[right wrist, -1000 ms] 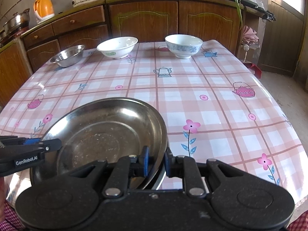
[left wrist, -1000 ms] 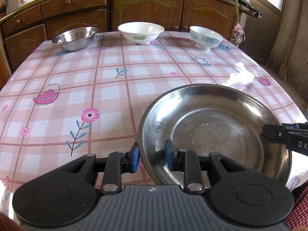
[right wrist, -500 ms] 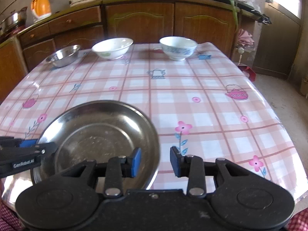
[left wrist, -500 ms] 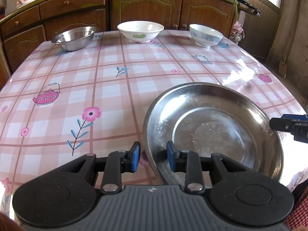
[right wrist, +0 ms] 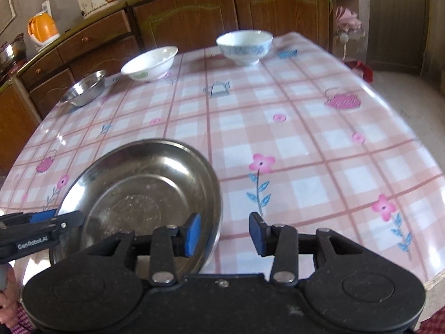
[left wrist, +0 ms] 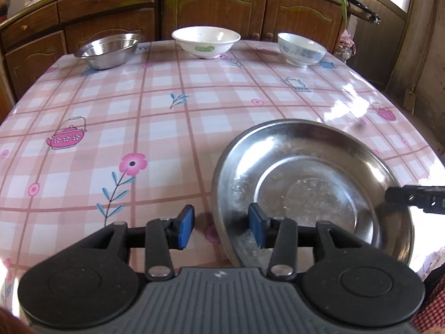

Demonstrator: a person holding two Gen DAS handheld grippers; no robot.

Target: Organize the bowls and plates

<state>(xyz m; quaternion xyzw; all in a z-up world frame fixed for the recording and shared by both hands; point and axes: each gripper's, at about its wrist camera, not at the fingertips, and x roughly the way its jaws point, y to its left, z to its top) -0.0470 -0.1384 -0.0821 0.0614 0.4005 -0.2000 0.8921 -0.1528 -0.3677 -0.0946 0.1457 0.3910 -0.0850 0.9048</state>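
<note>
the steel plate (left wrist: 311, 192) lies flat on the near part of the checked tablecloth (left wrist: 155, 128), holding only faint specks. my left gripper (left wrist: 221, 229) and right gripper (right wrist: 224, 233) have just been opening; each straddles the plate's rim, pads clear of it. at the far edge stand a steel bowl (left wrist: 107, 51), a white bowl (left wrist: 205, 41) and a blue-patterned bowl (left wrist: 301, 48), apparently empty.

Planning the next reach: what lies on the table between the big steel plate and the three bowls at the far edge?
Nothing: bare tablecloth separates the plate from the bowls, in both views.
</note>
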